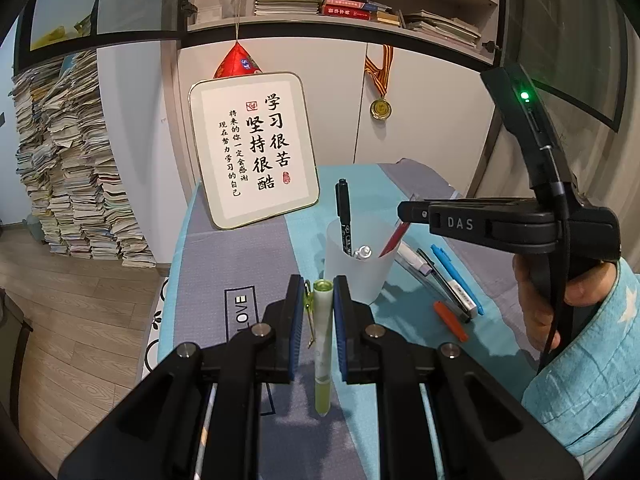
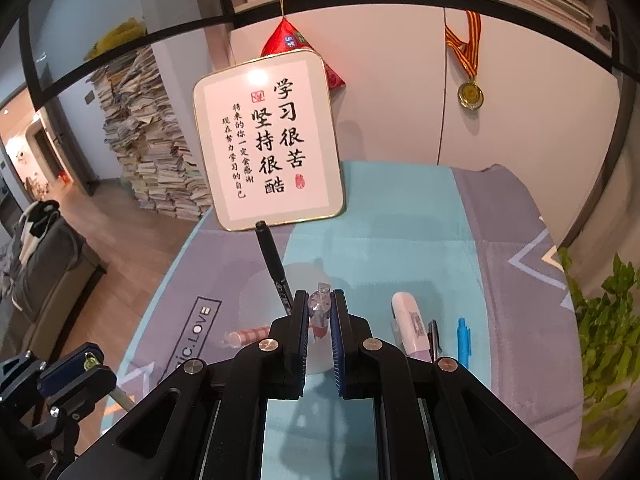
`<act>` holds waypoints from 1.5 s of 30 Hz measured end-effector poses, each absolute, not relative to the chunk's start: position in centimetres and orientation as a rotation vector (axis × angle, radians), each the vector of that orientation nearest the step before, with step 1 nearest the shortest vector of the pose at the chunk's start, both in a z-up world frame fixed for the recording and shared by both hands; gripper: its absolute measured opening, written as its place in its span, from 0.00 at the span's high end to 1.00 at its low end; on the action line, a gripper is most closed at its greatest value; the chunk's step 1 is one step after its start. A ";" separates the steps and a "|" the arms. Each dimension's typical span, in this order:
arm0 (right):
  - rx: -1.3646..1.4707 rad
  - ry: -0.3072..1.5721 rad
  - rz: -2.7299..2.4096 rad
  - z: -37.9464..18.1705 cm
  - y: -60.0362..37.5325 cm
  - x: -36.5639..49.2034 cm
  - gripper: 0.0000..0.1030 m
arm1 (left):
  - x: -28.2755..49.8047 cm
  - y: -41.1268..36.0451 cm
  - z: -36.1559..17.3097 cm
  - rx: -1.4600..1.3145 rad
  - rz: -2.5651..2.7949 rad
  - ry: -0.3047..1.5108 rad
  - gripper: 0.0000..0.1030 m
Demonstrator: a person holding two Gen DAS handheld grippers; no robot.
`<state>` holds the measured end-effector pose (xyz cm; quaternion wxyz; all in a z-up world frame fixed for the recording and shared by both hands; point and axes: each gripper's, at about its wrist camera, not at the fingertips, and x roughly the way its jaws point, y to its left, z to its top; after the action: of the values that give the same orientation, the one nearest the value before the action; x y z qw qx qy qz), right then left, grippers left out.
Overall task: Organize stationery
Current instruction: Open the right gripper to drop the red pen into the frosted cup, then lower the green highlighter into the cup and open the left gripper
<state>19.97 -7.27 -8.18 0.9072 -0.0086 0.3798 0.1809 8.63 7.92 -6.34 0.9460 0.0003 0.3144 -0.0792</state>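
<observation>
the left gripper (image 1: 319,300) pinches a pale green pen (image 1: 322,344) between its blue pads, near the pen's capped end. the pen's long axis runs along the fingers — cap end pointing forward toward the cup, the greener end back toward the camera — and it sits above the grey and teal mat (image 1: 240,272).

just ahead stands a frosted white cup (image 1: 356,268), upright on the mat. a black marker (image 1: 343,208) leans in it, its top pointing up and slightly away, and a silver-tipped pen end shows at the rim.

the right gripper (image 2: 319,308) is closed on a red pen (image 2: 320,320) with a clear faceted top; in the left view that pen slants down into the cup's right side, top end up at the fingertips.

right of the cup, loose on the mat, lie an orange pen (image 1: 450,320), a blue pen (image 1: 456,276), a dark pen and a white one, their axes angled alike.

further back, a framed calligraphy sign (image 1: 256,148) leans against the cabinet.
</observation>
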 end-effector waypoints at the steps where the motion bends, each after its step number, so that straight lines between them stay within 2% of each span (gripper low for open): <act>1: -0.013 0.782 0.381 -8.1 -7.4 19.9 0.89 | 8.6 7.8 -6.3 0.003 -0.161 0.640 0.88; 15: -0.034 0.689 0.348 -7.5 -11.0 15.2 0.89 | 9.2 6.6 -4.4 0.043 -0.145 0.602 0.88; 25: -0.042 0.743 0.251 -10.3 -14.9 14.6 0.89 | 10.5 4.3 -1.7 0.118 -0.133 0.531 0.88; 35: 0.032 0.767 0.203 -11.9 -18.2 14.2 0.89 | 13.7 3.3 1.7 0.082 -0.174 0.474 0.88; 45: 0.037 0.784 0.185 -12.6 -18.9 14.1 0.89 | 17.7 1.9 -1.0 0.062 -0.158 0.480 0.88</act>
<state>14.05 -18.89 -12.55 0.9198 0.0181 0.3814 0.0900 17.74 1.85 -1.04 0.9678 0.0307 0.2374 -0.0780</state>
